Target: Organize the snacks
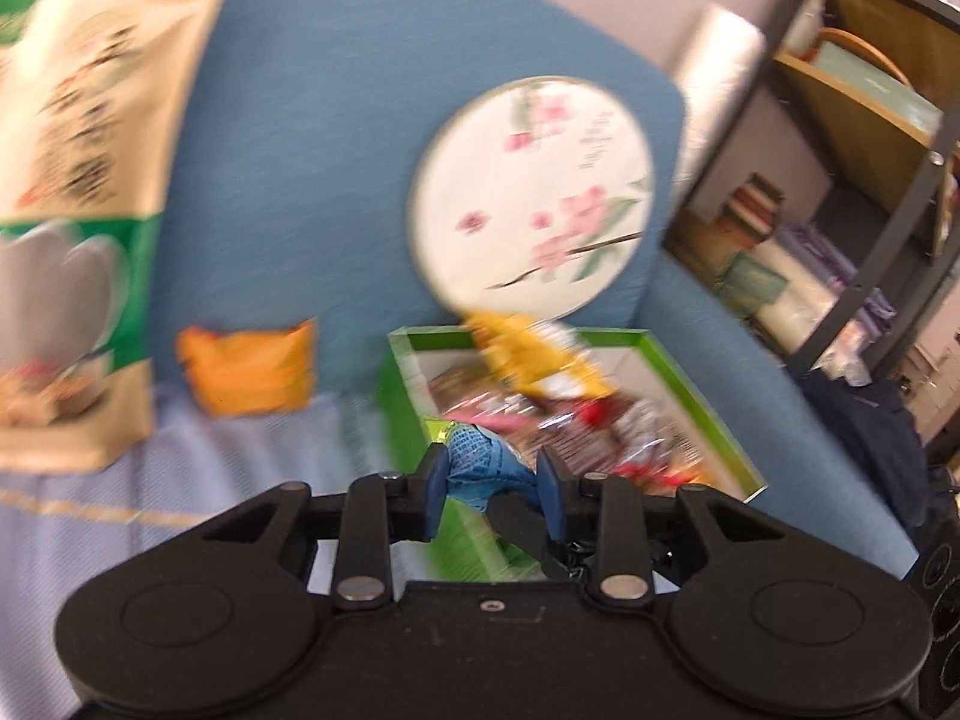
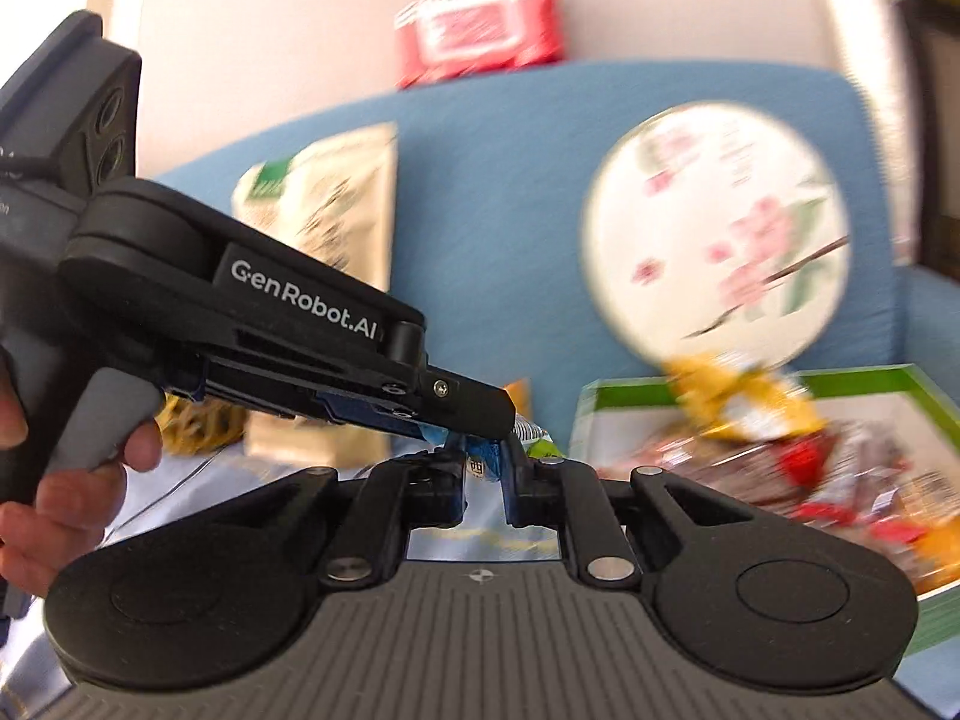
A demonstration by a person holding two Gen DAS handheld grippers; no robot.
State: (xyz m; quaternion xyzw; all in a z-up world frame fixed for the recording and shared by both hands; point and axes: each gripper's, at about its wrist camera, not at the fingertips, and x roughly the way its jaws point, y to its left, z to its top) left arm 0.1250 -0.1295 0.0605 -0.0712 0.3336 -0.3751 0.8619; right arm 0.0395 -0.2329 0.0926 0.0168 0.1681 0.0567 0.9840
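A small blue snack packet (image 1: 483, 465) sits between the pads of my left gripper (image 1: 493, 480), which is shut on it just above the near left corner of a green-rimmed box (image 1: 399, 396) full of wrapped snacks. In the right wrist view, my right gripper (image 2: 485, 468) is shut on the same blue packet (image 2: 480, 461), and the left gripper's black fingers (image 2: 474, 399) reach in from the left onto it. A yellow snack bag (image 1: 528, 354) lies at the box's far edge. An orange packet (image 1: 249, 369) lies on the cushion to the left.
A round fan with pink blossoms (image 1: 531, 198) leans on the blue sofa back (image 1: 300, 150). A tall beige-and-green bag (image 1: 72, 210) stands at left. A red wipes pack (image 2: 480, 30) sits on the sofa top. A metal shelf (image 1: 870, 180) stands at right.
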